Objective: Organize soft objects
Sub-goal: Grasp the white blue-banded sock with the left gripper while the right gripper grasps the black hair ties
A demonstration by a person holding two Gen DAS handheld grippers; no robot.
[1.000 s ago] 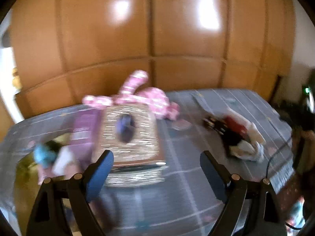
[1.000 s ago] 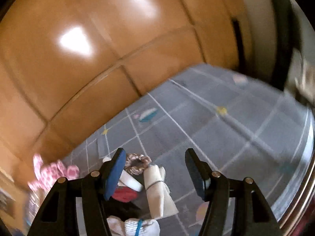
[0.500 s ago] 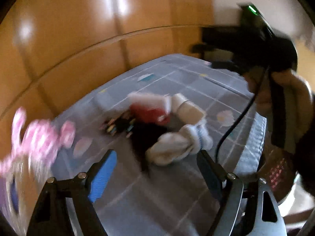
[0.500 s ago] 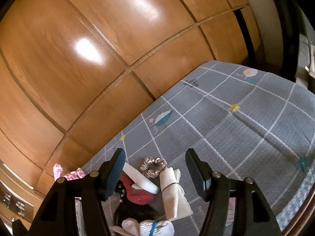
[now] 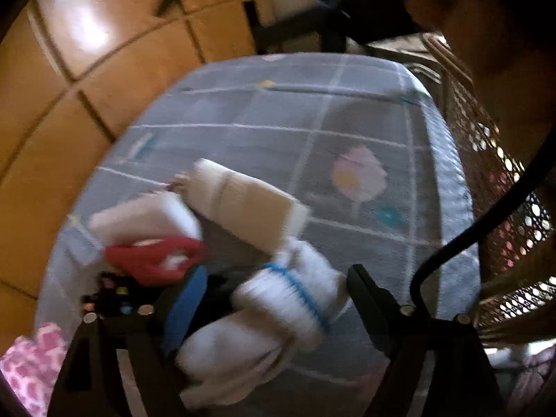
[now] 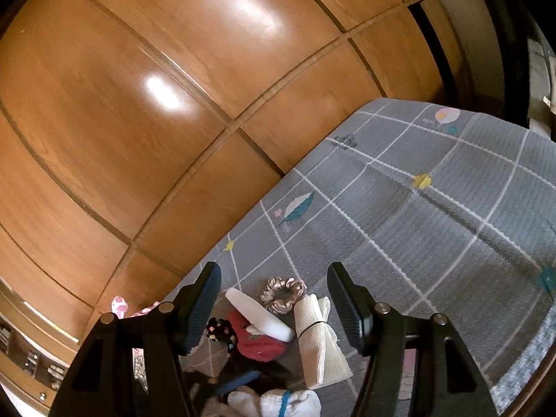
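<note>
Two grippers face one heap of soft items on a bed with a grey grid-patterned cover (image 6: 434, 229). Nearest the left gripper (image 5: 274, 299), the white sock bundle with a blue band (image 5: 278, 309) lies between its jaws, which are closing; contact between the pads and the sock cannot be confirmed, as the view is blurred. Just beyond the bundle lie a red fabric item (image 5: 153, 257), a white rolled cloth (image 5: 146, 215) and a beige folded cloth (image 5: 250, 205) (bound by a dark band). A pink patterned fabric (image 5: 31, 365) lies at the lower left edge. A woven perforated basket (image 5: 504, 180) stands beside the bed at right. The right gripper (image 6: 274, 295) hovers above the same heap with its jaws apart and nothing between them. Ahead of it, a brown satin scrunchie (image 6: 283, 293) lies touching the white roll and the beige cloth. Furthest back, glossy wooden panels (image 6: 173, 104) rise behind the bed.
</note>
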